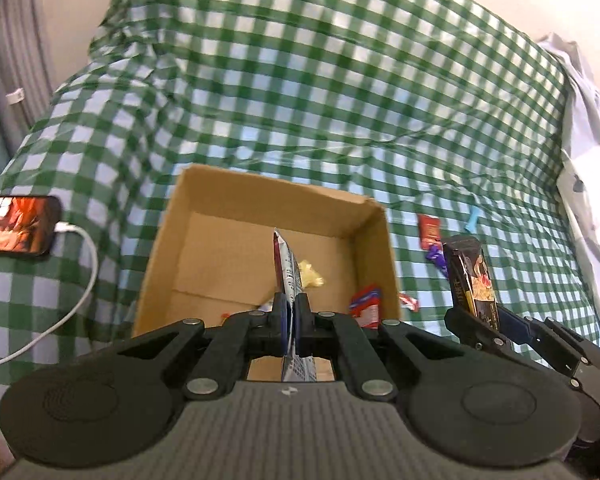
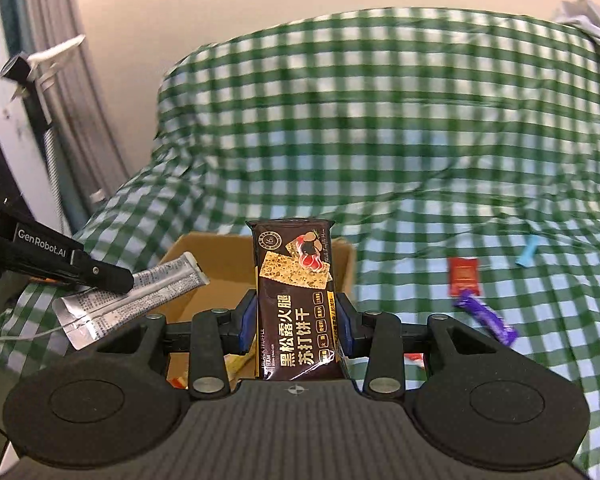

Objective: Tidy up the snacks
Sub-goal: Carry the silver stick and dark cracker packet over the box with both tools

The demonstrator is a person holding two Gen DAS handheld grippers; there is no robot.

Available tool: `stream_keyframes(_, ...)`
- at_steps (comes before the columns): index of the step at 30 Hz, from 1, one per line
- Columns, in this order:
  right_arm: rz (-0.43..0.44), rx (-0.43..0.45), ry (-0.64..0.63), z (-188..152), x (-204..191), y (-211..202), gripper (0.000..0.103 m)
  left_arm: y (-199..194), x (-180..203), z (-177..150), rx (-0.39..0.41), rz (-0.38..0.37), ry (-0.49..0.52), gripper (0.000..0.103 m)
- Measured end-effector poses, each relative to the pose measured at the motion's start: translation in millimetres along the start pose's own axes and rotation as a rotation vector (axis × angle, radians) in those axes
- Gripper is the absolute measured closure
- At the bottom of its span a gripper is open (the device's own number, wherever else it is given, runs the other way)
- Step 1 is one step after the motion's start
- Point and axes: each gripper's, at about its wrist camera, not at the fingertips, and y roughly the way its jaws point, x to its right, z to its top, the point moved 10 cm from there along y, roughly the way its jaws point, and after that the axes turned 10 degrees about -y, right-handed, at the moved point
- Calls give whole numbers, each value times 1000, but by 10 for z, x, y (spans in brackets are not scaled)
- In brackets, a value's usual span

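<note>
An open cardboard box (image 1: pixel 228 196) sits on the green checked cloth; its wall also shows in the right wrist view (image 2: pixel 216 264). My left gripper (image 1: pixel 291 312) is shut on a thin silver snack packet (image 1: pixel 286 268), held edge-on above the box; the packet also shows in the right wrist view (image 2: pixel 140 292). My right gripper (image 2: pixel 296 320) is shut on a dark brown cracker pack (image 2: pixel 296 300), held upright just right of the box; it also shows in the left wrist view (image 1: pixel 474 280). A yellow snack (image 1: pixel 312 274) and a red-and-white packet (image 1: pixel 366 306) lie inside the box.
On the cloth right of the box lie a red packet (image 2: pixel 465 276), a purple wrapper (image 2: pixel 486 318), a light blue candy (image 2: pixel 529 254) and a small red sweet (image 1: pixel 409 302). A phone (image 1: pixel 16 226) with a white cable lies at the left. White bedding (image 1: pixel 592 168) lies at the right.
</note>
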Motion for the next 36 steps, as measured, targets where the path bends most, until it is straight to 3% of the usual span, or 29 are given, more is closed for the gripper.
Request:
stream_keyframes(13, 36, -100, -64, -103, -445, 409, 62, 321, -503, -15, -35, 48, -35, 100)
stream_keyframes(36, 57, -209, -54, -373, -478, 974, 62, 962, -732, -116, -143, 110, -23, 100)
